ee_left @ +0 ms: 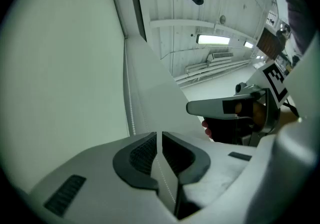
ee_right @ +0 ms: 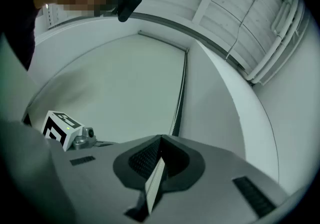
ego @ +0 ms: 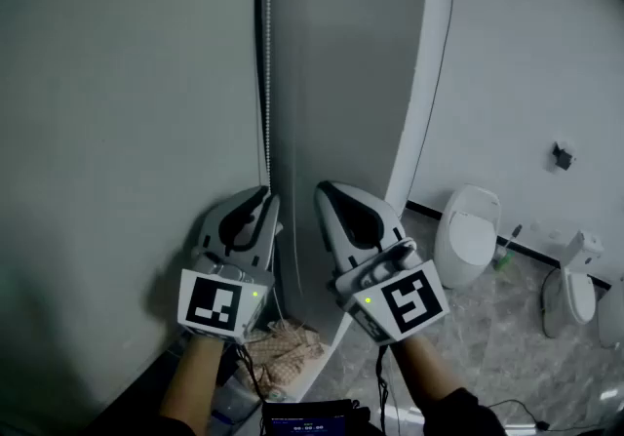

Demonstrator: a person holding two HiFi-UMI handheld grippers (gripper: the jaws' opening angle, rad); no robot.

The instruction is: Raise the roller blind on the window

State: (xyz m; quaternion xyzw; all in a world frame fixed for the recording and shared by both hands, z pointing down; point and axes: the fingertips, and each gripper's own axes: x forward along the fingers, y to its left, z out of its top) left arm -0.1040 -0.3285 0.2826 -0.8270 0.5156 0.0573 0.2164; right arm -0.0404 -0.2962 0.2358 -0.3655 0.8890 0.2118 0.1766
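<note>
The pale grey-green roller blind [ego: 127, 132] hangs lowered over the window at the left. Its bead chain [ego: 266, 83] drops along the blind's right edge. My left gripper [ego: 261, 195] points up at the chain, and in the left gripper view [ee_left: 160, 135] the jaws stand shut on the bead chain [ee_left: 131, 113], with beads showing in the narrow slit. My right gripper [ego: 322, 190] is beside it, a little to the right, jaws pressed together [ee_right: 160, 139] with nothing seen between them. The chain [ee_right: 179, 97] runs up just behind its tips, along the blind [ee_right: 115, 82].
The grey window reveal [ego: 341, 63] rises right of the chain. Two white toilets [ego: 468, 234] [ego: 575, 293] stand on the tiled floor at the right. A crumpled cloth [ego: 283, 341] lies below the grippers. A ceiling lamp [ee_left: 214, 40] glows overhead.
</note>
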